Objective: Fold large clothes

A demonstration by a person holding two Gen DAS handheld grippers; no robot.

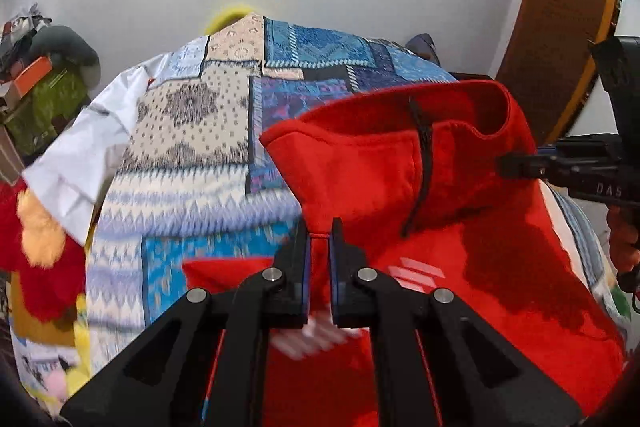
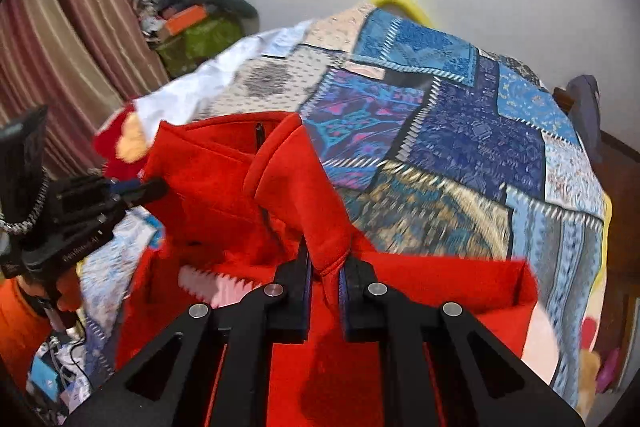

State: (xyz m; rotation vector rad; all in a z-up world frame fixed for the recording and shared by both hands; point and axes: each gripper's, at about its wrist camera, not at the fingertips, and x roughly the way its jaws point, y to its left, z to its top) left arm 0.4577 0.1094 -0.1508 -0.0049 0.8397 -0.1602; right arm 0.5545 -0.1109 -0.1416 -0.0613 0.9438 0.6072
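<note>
Lifting red fleece jacket [image 1: 460, 227] off patchwork bedspread [image 1: 192, 131].
Left gripper [image 1: 319, 227] and right gripper [image 2: 326, 259] both pinch shoulder fabric beside collar; soft, floppy, fairly light, will sag between grips.

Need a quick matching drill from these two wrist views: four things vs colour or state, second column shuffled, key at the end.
Things:
1. fleece jacket
2. jacket zipper
3. bedspread
4. left gripper

Colour or state:
A. blue patchwork
B. shut on fabric
C. red
D. black

Pairs: 1-C, 2-D, 3-A, 4-B
</note>
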